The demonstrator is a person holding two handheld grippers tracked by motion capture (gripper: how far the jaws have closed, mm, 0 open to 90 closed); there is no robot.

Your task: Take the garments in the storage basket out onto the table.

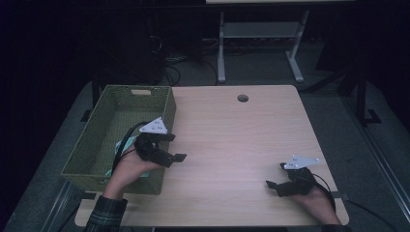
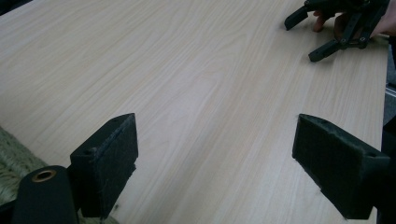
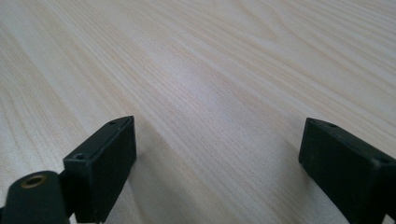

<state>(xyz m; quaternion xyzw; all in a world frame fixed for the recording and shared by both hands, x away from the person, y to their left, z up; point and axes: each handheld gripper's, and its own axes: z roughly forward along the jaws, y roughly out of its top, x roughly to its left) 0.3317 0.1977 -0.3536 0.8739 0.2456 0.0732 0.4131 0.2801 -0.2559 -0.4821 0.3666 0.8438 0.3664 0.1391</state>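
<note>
The green basket (image 1: 121, 135) is seen just beside the left gripper (image 1: 175, 147), whose jaws are spread apart; the right gripper (image 1: 276, 176) is likewise held open, well apart from it.

The high view looks forward and down over the whole desk (image 1: 232, 140). Each gripper view skims close along the desk's wood between its own jaws.

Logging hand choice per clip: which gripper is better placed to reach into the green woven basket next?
Left. The left gripper hovers open at the green woven basket's near right wall; the right gripper, also open, sits across the light wooden table.
</note>
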